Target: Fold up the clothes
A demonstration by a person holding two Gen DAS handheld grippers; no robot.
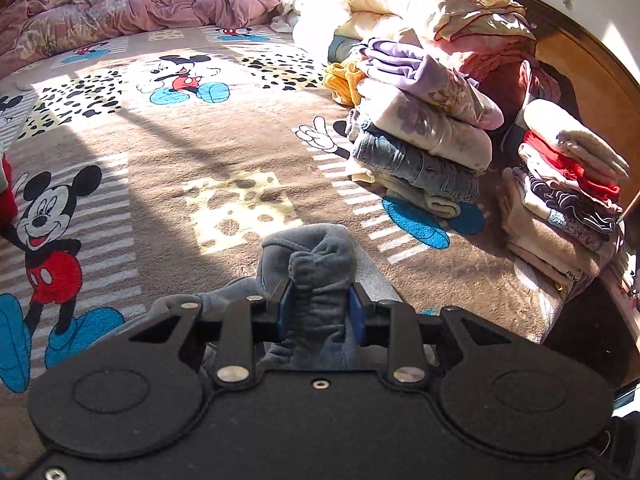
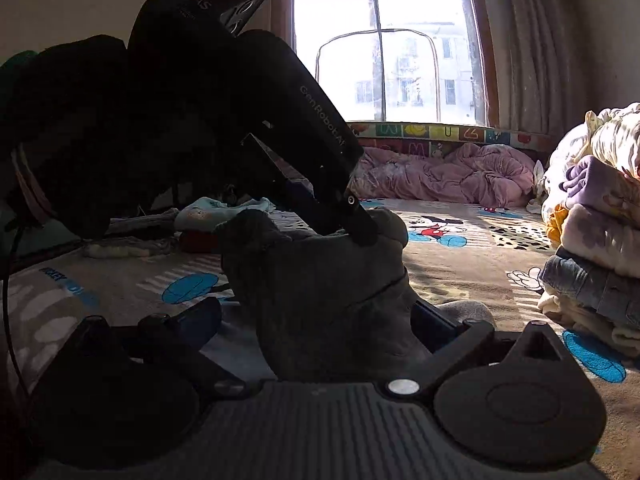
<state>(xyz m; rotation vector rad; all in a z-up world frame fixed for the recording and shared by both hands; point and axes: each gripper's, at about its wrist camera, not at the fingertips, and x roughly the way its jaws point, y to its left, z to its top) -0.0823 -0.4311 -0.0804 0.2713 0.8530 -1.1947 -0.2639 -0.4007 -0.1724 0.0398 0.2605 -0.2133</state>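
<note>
A grey garment [image 1: 316, 280] is bunched up over the Mickey Mouse blanket [image 1: 168, 152]. My left gripper [image 1: 320, 304] is shut on a thick fold of it between its blue pads. In the right wrist view the same grey garment [image 2: 328, 288] rises in front of me, pinched at its top by the left gripper [image 2: 356, 232], which reaches in from the upper left. My right gripper [image 2: 316, 320] is open, its fingers set wide on either side of the garment's lower part.
A stack of folded clothes [image 1: 424, 136] sits to the right, a second stack [image 1: 568, 192] beyond it by the wooden bed frame [image 1: 580, 64]. A pink quilt [image 1: 132, 4] lies at the back. Loose clothes [image 2: 152, 228] lie at left. A window [image 2: 384, 44] is ahead.
</note>
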